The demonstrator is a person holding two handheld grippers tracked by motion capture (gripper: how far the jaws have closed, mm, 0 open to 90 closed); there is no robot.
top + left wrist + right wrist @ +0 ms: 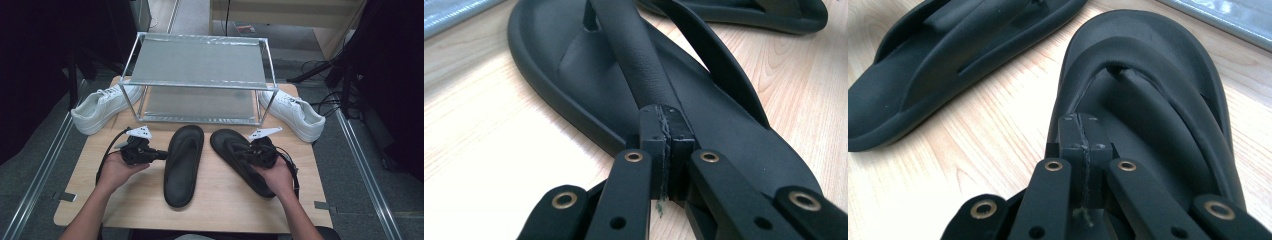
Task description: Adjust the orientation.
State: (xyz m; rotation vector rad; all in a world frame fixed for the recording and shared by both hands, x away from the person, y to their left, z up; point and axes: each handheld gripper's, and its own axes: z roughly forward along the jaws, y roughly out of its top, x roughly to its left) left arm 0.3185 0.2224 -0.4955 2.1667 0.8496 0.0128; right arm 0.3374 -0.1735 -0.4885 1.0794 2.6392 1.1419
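Two black flip-flops are lying side by side on the wooden counter [125, 200], in front of a metal two-tier rack [200, 80]. The left flip-flop [184, 162] is lying straight, toe pointing far, while the right flip-flop [239, 160] is angling with its toe toward the left and its heel nearer the right. The left gripper [161, 155] is reaching in from the left side, its jaws pressing together with no gap between them, and their tips are meeting the strap of the left flip-flop [644, 75]; whether any strap is pinched I cannot tell. The right gripper [248, 151] is hovering over the right flip-flop [1148, 115], its jaws likewise clenched flat against each other at the strap's near end. A white sneaker [102, 107] is sitting at the far left corner and another white sneaker [295, 114] at the far right, each beside the rack's legs.
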